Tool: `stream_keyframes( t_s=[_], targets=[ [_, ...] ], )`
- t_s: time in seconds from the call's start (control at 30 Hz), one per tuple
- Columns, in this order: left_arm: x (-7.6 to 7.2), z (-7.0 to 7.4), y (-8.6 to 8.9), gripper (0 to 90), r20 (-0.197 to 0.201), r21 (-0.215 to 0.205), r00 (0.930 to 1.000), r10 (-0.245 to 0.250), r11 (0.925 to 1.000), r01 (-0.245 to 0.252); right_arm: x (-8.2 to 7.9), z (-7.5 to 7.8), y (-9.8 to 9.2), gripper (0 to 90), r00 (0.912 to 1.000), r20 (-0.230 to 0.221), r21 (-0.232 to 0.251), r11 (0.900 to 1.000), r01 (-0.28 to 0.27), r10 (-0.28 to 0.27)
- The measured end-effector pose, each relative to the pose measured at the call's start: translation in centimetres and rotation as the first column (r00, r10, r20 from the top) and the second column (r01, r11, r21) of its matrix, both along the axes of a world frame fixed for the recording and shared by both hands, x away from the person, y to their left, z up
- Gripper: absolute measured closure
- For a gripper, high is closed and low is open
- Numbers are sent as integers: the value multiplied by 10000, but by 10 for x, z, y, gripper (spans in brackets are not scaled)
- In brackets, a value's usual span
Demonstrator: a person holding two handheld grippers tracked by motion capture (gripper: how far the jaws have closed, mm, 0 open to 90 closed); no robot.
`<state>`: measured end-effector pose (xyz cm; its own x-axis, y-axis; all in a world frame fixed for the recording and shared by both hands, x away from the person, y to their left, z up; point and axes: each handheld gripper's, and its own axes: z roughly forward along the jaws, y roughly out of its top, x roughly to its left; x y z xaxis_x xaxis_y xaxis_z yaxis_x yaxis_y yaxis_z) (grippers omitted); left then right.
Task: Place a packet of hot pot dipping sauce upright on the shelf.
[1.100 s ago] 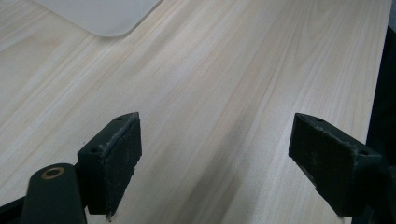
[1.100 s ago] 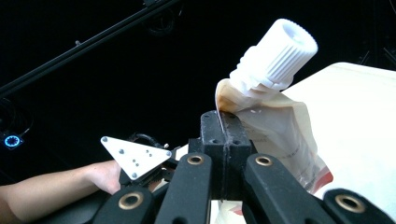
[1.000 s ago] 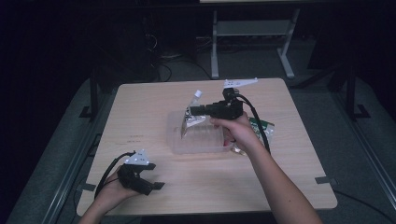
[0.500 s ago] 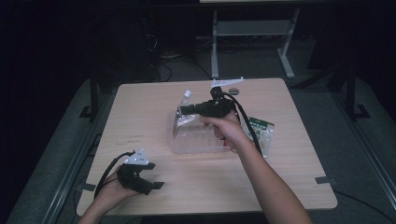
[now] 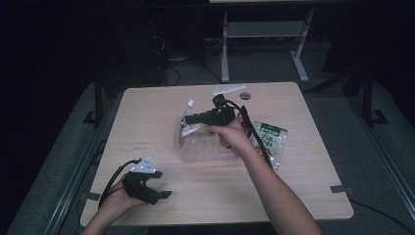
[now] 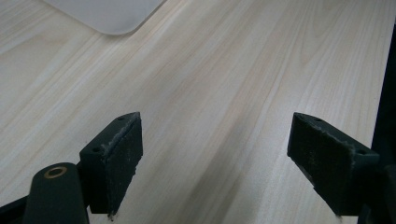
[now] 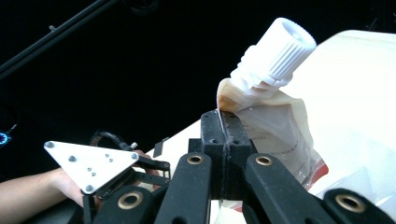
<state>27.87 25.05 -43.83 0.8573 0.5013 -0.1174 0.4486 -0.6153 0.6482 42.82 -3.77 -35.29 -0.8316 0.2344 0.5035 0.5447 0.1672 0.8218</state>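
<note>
My right gripper (image 5: pixel 192 118) has its fingers (image 7: pixel 233 128) pressed together on the edge of a spouted pouch (image 7: pixel 275 135), a clear bag of pale brownish liquid with a white ribbed screw cap (image 7: pixel 279 50) that tilts up and away from me in the right gripper view. In the high view I hold the pouch (image 5: pixel 187 123) over the left end of a clear plastic container (image 5: pixel 205 147) that sits near the middle of the tabletop (image 5: pixel 303 166); whether the pouch touches the container I cannot tell. Just to the right of the container lies a green-topped snack packet (image 5: pixel 274 139), partly under my right forearm. My left gripper (image 5: pixel 159 193) rests low at the near left corner of the tabletop, well apart from the pouch, and in the left gripper view its fingers (image 6: pixel 116 158) stand wide apart over bare wood with nothing between them.
</note>
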Motion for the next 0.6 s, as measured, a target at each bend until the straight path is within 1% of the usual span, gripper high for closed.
stream_keyframes(
  t_s=[0.07, 0.17, 0.37, 0.4, 0.6],
  targets=[
    [0, 0, 0, 178, -9, -15, 10000, 2, 10000, -2, 1, -2, 2, 898, 9999, -101, -52, 10000, 15, -16],
    [0, 0, 0, 178, 1, -26, 10000, 11, 10000, -11, 2, -6, 4, 898, 9999, -112, -242, 9997, 64, -67],
    [0, 0, 0, 178, -10, -1, 10000, -14, 10000, 14, 6, -14, 9, 897, 9995, -259, -411, 9991, 145, -155],
    [0, 0, 0, 178, -27, 3, 10000, -17, 10000, 17, 6, -15, 9, 897, 9993, -339, -480, 9987, 164, -180],
    [0, 0, 0, 178, -37, 31, 10000, -25, 10000, 25, 9, -24, 15, 894, 9987, -397, -906, 9955, 292, -329]
  ],
)
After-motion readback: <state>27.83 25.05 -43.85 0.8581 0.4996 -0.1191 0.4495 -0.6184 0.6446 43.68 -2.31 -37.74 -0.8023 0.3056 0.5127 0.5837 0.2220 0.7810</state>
